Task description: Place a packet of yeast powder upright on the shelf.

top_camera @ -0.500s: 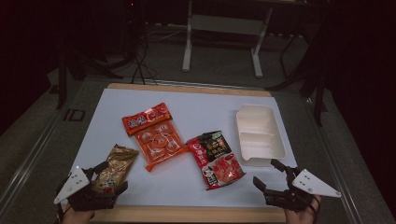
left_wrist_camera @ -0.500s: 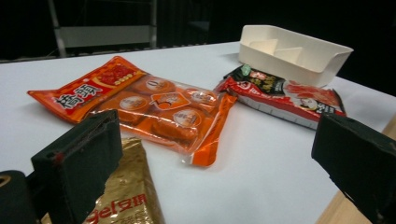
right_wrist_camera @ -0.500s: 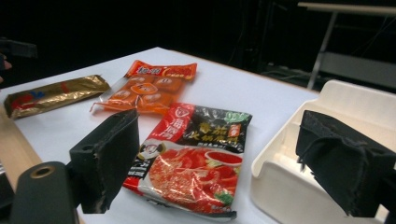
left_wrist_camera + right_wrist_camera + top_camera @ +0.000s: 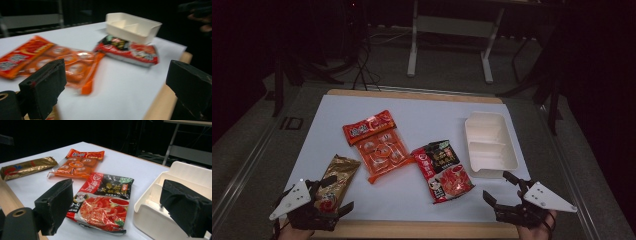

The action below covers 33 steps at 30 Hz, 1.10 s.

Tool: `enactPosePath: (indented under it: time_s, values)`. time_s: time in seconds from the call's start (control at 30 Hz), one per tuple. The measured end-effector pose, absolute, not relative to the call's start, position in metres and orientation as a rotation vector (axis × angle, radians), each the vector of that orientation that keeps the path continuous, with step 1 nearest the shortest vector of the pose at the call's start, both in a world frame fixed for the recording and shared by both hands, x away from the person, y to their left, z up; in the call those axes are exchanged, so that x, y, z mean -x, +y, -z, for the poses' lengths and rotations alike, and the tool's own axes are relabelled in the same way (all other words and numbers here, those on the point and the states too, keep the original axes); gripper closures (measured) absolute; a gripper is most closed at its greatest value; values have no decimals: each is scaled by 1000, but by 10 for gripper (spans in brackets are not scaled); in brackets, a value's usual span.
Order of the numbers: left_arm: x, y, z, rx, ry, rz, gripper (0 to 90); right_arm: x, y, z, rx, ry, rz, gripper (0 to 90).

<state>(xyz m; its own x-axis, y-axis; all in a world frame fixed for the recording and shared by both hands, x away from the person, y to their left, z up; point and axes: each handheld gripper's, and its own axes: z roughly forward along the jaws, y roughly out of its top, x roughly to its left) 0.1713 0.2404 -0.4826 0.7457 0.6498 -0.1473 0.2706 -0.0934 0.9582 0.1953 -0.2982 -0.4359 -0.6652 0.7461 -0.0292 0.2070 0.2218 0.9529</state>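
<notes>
Both sets of fingers wide, holding nothing. My left gripper (image 4: 336, 194) hovers over the gold snack packet (image 4: 335, 180) at the surface's near-left corner; it's light, crinkly, slippery, so I'd pinch across its middle.

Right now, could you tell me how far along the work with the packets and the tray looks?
Nothing looks done: the white tray holds nothing in its compartments. The gold packet, the orange packet and the red-and-black packet all lie flat on the white sheet. Nothing is in hand: the left gripper and right gripper sit open at the near edge. Every pick seems left to do.
</notes>
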Motion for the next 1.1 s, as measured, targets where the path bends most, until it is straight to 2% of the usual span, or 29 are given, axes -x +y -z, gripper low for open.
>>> enactPosePath:
  time_s: [0.43,0.83,0.93,1.0,1.1]
  values:
    - [-181,238,457,-1749,780,-387,38,-194,-294,434,-834,2048,-1531,108]
    - [-208,256,464,-1773,882,-414,54,-190,-285,432,-808,2040,-1571,102]
    - [-215,263,468,-1769,907,-435,81,-189,-283,432,-801,2040,-1559,102]
    - [-218,268,472,-1767,927,-464,150,-189,-283,431,-799,2035,-1562,102]
    - [-223,273,478,-1786,956,-485,165,-189,-283,432,-800,2039,-1562,102]
